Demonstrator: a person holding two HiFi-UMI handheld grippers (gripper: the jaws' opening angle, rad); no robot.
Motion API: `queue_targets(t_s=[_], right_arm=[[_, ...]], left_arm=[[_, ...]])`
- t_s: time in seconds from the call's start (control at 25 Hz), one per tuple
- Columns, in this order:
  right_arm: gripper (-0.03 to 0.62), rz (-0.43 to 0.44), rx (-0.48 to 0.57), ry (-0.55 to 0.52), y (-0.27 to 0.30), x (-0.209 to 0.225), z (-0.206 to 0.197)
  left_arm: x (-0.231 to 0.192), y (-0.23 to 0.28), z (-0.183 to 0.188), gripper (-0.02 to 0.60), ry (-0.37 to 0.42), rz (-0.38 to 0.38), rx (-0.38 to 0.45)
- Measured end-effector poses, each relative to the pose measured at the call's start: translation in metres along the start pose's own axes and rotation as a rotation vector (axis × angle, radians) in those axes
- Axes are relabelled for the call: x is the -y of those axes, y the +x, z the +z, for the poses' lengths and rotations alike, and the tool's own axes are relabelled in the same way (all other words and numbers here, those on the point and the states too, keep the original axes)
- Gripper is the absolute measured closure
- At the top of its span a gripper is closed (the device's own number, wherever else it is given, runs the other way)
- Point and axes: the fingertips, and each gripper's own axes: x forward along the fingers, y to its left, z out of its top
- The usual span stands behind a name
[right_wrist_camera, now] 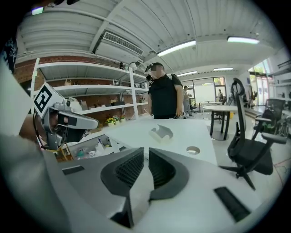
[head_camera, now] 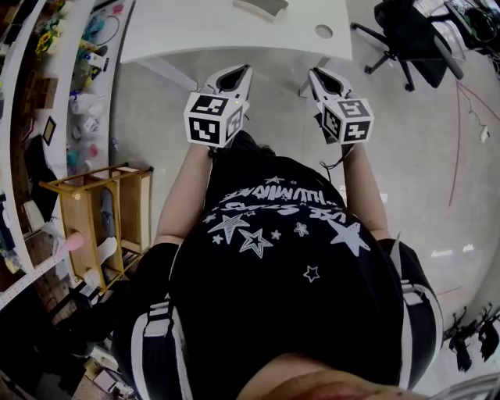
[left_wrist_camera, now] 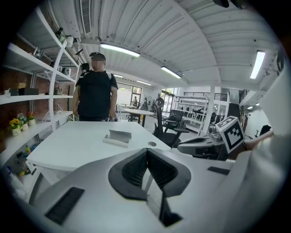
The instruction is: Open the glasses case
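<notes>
The glasses case (head_camera: 266,6), light grey, lies on the white table (head_camera: 195,31) at the far edge of the head view; it is well ahead of both grippers. In the left gripper view the case (left_wrist_camera: 117,137) shows a low base with a raised flap behind it. In the right gripper view the case (right_wrist_camera: 161,133) sits mid-table. My left gripper (head_camera: 234,72) hangs in the air short of the table, shut and empty, its tips (left_wrist_camera: 146,152) meeting. My right gripper (head_camera: 322,74) is level beside it, jaws (right_wrist_camera: 146,150) drawn together to a thin slit, nothing between them.
A person (left_wrist_camera: 95,91) stands behind the table's far side. A round cable hole (head_camera: 323,31) is in the tabletop to the right of the case. An office chair (head_camera: 406,39) stands at the right, a wooden cart (head_camera: 101,211) and cluttered shelves (head_camera: 47,94) at the left.
</notes>
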Motion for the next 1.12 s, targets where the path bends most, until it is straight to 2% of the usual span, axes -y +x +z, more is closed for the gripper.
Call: queue_targets(t_s=[0.36,0.56,0.8,1.12], right_arm=[[0.559,0.027,0.003,-0.018,-0.014,-0.036,0.001],[0.563,0.019,0.008,-0.014,-0.024,-0.069,-0.004],[0.576,-0.003,0.030,-0.021,-0.041,-0.119,-0.007],[0.585,-0.038,0.018,-0.012,-0.083,-0.157,-0.036]], left_arm=[[0.004,-0.043,-0.002,0.569,-0.031,0.015,0.044],[0.004,-0.079,-0.022,0.569,-0.043,0.011,0.032],[0.001,-0.127,-0.045,0.569,-0.049,-0.012,0.015],[0.027,-0.168,-0.065,0.569,-0.047,-0.065,0.016]])
